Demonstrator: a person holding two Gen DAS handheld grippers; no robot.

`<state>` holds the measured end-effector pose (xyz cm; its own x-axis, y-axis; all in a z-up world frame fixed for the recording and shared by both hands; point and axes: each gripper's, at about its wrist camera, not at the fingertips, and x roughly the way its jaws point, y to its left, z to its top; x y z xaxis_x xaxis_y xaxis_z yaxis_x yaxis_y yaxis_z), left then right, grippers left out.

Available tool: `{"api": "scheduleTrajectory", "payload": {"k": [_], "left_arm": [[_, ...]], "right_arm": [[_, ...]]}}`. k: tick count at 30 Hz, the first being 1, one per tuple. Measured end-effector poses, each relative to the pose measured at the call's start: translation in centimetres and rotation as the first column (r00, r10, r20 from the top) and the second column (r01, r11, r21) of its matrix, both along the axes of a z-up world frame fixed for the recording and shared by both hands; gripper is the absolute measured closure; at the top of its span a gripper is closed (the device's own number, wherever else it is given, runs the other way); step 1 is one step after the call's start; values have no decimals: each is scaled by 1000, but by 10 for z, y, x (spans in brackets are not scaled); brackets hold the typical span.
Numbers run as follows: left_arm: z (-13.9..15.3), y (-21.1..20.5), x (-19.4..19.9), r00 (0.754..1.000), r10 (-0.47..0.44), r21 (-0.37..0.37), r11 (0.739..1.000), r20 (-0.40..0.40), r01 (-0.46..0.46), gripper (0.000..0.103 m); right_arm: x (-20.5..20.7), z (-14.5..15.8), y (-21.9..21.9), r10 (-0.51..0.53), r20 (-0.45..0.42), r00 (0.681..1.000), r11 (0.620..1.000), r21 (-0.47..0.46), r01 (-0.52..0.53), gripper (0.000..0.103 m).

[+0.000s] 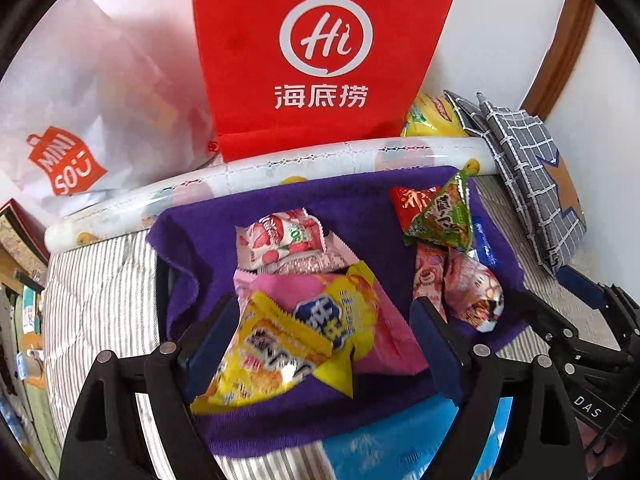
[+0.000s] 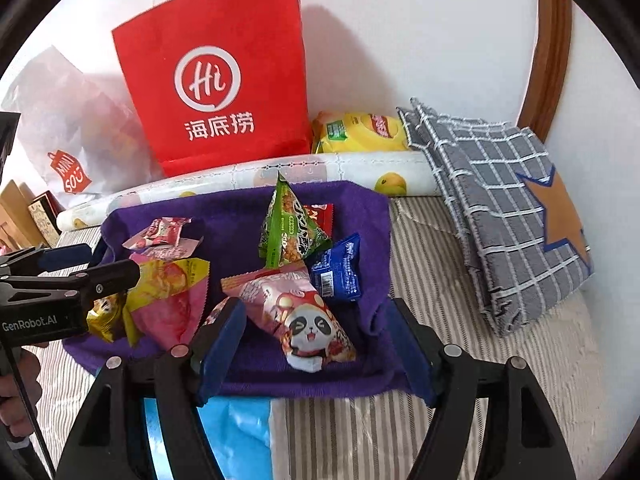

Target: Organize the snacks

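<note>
While both grippers stand spread, the yellow snack packet [image 1: 276, 356] lies unpinched between the left gripper [image 1: 320, 344] pads, and the panda packet [image 2: 308, 320] between the right gripper [image 2: 316, 344] pads, on the purple cloth [image 2: 240, 216].

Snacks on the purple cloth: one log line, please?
left gripper: open | right gripper: open | snacks: loose on purple cloth | held: nothing

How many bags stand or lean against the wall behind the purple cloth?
2. The red paper bag stands upright in the middle. The white plastic Miniso bag slumps to its left. Others may be hidden behind them.
</note>
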<state>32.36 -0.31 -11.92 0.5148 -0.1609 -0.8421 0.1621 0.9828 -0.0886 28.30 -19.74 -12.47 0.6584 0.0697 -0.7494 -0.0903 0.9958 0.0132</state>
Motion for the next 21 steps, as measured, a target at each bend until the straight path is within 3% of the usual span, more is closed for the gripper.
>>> {"api": "scheduleTrajectory", "payload": {"k": [10, 21], "left_arm": [[26, 8, -51, 1000, 23, -44, 999, 15, -22, 13], [61, 6, -119, 996, 36, -43, 999, 78, -33, 3]], "right_arm": [[-48, 36, -7, -33, 43, 999, 998, 62, 30, 27], [-109, 66, -1, -29, 96, 995, 999, 29, 26, 25]]}}
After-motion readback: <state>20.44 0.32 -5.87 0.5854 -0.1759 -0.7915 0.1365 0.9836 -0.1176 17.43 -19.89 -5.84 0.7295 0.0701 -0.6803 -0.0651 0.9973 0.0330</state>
